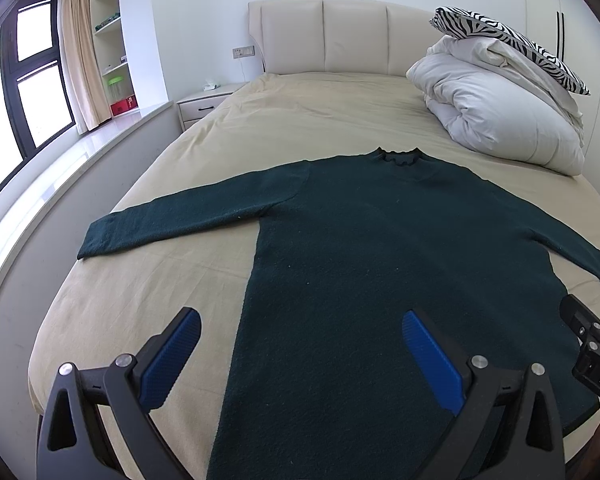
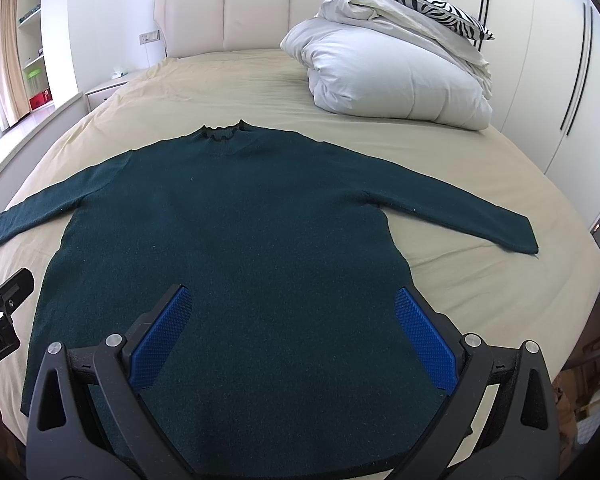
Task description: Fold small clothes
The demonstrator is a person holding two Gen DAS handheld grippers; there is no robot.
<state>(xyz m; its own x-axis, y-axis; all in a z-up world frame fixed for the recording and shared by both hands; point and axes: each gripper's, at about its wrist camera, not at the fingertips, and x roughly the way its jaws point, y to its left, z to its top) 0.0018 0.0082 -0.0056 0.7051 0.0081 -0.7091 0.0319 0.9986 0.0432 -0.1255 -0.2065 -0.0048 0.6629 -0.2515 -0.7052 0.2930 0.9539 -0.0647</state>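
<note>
On the bed [image 1: 148, 280]: dark green sweater [image 1: 360, 260] flat, collar toward the headboard [image 1: 324, 36], hem toward the cameras, long axis headboard-to-foot, sleeves spread sideways | left gripper [image 1: 300, 356]: fingers wide apart, empty, above the hem's left part | right gripper [image 2: 292, 332]: fingers wide apart, empty, above the hem

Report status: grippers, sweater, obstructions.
Left gripper and right gripper open, empty, above hem. Sweater flat on bed, sleeves spread, unfolded. Duvet clear of it.

home bedroom, bed [image 1: 260, 128], padded headboard [image 1: 324, 36], nightstand [image 1: 204, 104]
</note>
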